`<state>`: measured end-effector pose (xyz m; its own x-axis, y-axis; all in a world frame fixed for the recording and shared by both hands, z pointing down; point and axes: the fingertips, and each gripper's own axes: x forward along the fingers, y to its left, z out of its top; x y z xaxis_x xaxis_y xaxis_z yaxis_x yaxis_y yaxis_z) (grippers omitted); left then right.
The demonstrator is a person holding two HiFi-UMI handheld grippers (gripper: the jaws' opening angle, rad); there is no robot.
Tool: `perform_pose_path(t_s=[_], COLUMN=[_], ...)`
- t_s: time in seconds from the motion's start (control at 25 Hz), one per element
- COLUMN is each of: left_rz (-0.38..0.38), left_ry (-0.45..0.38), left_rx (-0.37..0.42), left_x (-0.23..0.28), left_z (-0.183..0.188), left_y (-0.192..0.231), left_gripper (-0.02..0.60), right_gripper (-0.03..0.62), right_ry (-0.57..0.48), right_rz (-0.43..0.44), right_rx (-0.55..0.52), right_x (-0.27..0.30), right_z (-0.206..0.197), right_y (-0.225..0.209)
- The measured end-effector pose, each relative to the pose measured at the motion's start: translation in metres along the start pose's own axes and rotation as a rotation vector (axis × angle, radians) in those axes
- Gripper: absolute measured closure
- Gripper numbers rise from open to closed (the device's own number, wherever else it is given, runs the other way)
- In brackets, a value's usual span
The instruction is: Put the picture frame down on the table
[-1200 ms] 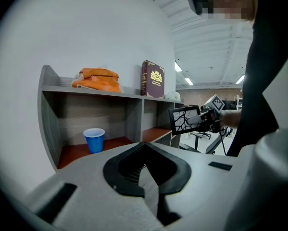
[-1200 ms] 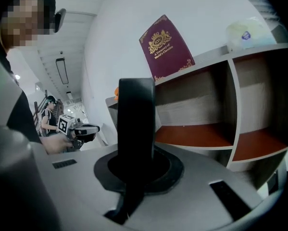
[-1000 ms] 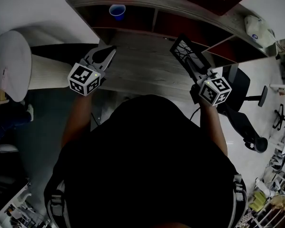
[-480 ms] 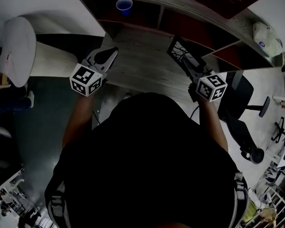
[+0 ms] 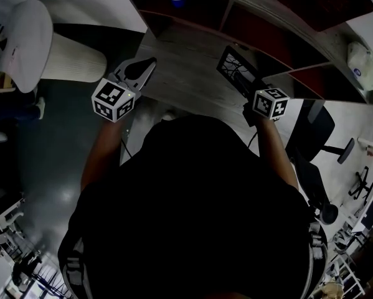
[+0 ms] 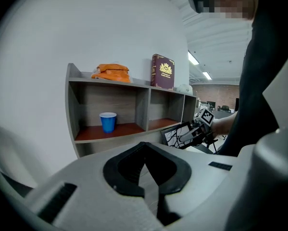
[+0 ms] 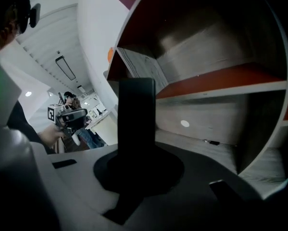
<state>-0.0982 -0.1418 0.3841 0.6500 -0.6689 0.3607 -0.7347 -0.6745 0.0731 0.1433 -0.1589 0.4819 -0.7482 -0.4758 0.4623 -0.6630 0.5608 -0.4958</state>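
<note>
The big grey table (image 5: pixel 186 83) lies in front of you, and the shelf unit (image 5: pixel 248 27) stands along its far side. The picture frame (image 5: pixel 235 69) is over the right part of the table, just in front of the shelf, and it is not lying flat. It stands up on its edge, leaning, with its picture side turned toward your left. Your right gripper (image 5: pixel 251 93) pinches the near end of the frame, and the right gripper view shows the frame as a dark bar (image 5: pixel 235 69) squeezed tight between the jaws. The frame's long side runs away from your right hand toward the shelf. The bare table top is right under it, so I think the way to go is straight down. I cannot tell if its low edge touches the wood yet. Your left gripper (image 5: pixel 147 64) is well apart, over the left edge of the table. Its jaws are pressed together with nothing in them, so your right hand has to do this job.
</note>
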Motion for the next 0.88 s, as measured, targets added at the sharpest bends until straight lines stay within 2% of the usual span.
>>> perform_pose_path(t_s=[0.28,0.48,0.88], left_rz=[0.033,0.064,0.057], left_ry=[0.025,0.042,0.085], left_rx=[-0.024,-0.043,-0.057], left_x=[-0.003,-0.009,-0.015], left_z=[-0.013,-0.021,-0.043], left_y=[0.002,0.010,0.007], left_gripper=[0.565,0.565,0.565], right_gripper=[0.577,0.577,0.577], right_ry=[0.106,0.204,0.372], right_rz=[0.018,0.010,0.050], right_rx=[0.075,0.096,0.161], right_x=[0.030,0.059,0.104], right_z=[-0.043,-0.089,-0.171], right_y=[-0.025,-0.049,-0.053])
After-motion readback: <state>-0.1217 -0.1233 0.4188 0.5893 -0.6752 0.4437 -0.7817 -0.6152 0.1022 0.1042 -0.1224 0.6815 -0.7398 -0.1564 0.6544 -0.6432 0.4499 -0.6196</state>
